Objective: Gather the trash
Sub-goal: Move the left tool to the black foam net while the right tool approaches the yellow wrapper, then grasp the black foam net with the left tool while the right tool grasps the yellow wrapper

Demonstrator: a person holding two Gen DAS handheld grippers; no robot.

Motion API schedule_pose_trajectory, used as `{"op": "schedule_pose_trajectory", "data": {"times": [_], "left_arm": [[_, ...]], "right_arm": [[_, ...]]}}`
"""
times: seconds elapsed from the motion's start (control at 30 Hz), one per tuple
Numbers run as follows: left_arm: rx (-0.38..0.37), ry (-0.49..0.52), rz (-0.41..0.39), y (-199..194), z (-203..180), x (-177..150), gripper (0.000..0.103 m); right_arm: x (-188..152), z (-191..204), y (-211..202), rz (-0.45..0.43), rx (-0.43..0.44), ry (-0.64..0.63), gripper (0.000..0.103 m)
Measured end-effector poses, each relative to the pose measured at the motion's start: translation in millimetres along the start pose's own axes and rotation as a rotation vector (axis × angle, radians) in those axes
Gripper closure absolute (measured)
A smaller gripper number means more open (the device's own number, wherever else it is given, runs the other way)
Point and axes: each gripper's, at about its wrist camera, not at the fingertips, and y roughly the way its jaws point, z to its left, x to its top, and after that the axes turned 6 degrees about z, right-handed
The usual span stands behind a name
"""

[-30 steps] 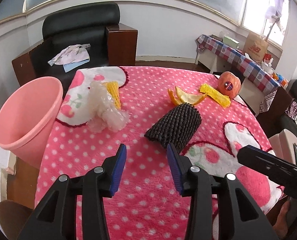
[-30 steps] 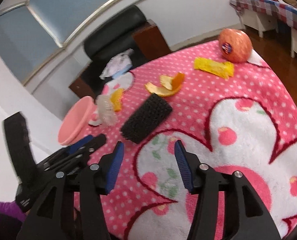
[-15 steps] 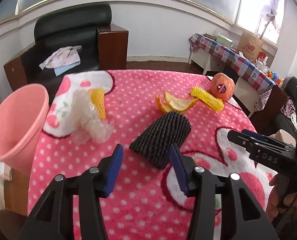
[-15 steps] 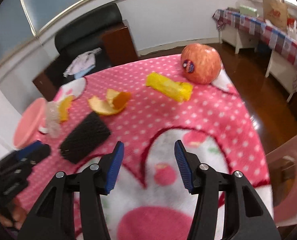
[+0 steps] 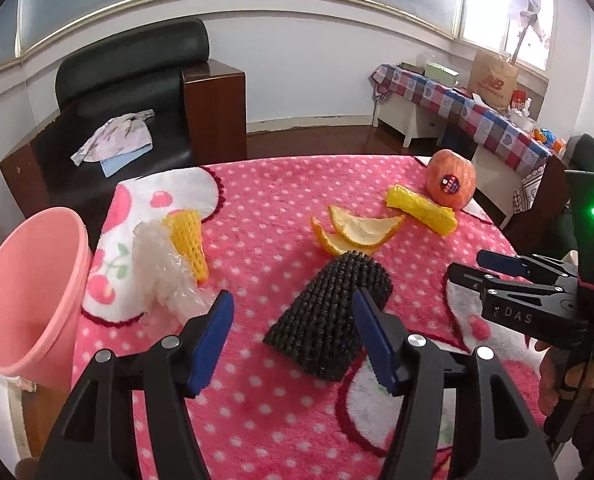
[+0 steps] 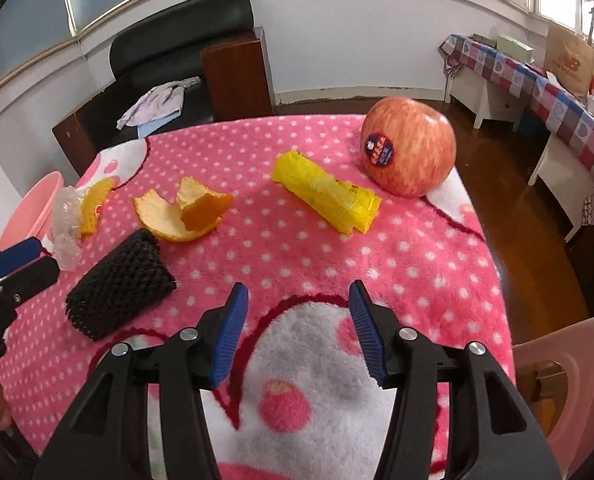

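Note:
A black foam net sleeve (image 5: 329,316) (image 6: 119,280) lies on the pink dotted blanket (image 5: 281,184). My left gripper (image 5: 293,304) hovers just before it, its jaws opening, nothing pressed between them. Orange peel (image 5: 357,230) (image 6: 185,212), a yellow wrapper (image 5: 421,210) (image 6: 325,196), a yellow foam net (image 5: 187,238) and crumpled clear plastic (image 5: 165,280) (image 6: 63,228) lie scattered. A pink bin (image 5: 29,296) stands at the table's left edge. My right gripper (image 6: 297,304) is open over the white patch, empty.
A red apple (image 6: 409,148) (image 5: 451,180) with a sticker sits at the far right of the table. A black armchair (image 5: 137,96) with cloth on it stands behind. A checkered side table (image 5: 457,108) is at the right, and a pink chair (image 6: 569,364) beside the table's right edge.
My left gripper's jaws have spread wider and it has drawn closer to the black sleeve. My right gripper has swung right, so the apple and yellow wrapper now lie ahead of it.

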Motion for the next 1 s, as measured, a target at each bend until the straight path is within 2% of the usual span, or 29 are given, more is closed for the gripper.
{"op": "schedule_pose_trajectory", "data": {"times": [0.23, 0.33, 0.5, 0.63, 0.67, 0.73, 0.8, 0.83, 1.0], "left_arm": [[-0.029, 0.039, 0.028, 14.7, -4.8, 0.5, 0.040], [-0.031, 0.070, 0.040, 22.7, -10.0, -0.1, 0.040], [-0.032, 0.097, 0.071, 40.3, -13.7, 1.9, 0.040], [-0.045, 0.120, 0.087, 51.2, -16.9, 3.8, 0.041], [-0.045, 0.127, 0.094, 54.0, -17.6, 4.2, 0.045], [-0.041, 0.136, 0.107, 58.2, -18.1, 3.9, 0.068], [-0.041, 0.131, 0.113, 59.2, -18.2, 2.1, 0.082], [-0.042, 0.124, 0.112, 57.5, -17.9, 1.4, 0.086], [-0.048, 0.108, 0.068, 30.5, -14.0, -2.9, 0.087]], "right_arm": [[2.1, 0.5, 10.0, 0.017, -0.036, -0.012, 0.050], [0.4, -0.4, 2.7, -0.021, -0.009, -0.015, 0.050], [9.9, 0.5, -5.9, -0.074, -0.015, -0.108, 0.050], [26.4, -15.8, -2.2, -0.086, 0.008, -0.076, 0.050], [31.5, -18.3, 1.5, -0.081, 0.004, -0.073, 0.050], [42.3, -21.1, 10.7, -0.068, 0.000, -0.084, 0.050], [49.5, -21.5, 18.1, -0.057, -0.001, -0.101, 0.050], [53.2, -20.6, 23.8, -0.047, -0.007, -0.114, 0.050], [56.9, -27.1, 46.1, 0.003, -0.002, -0.126, 0.052]]}}
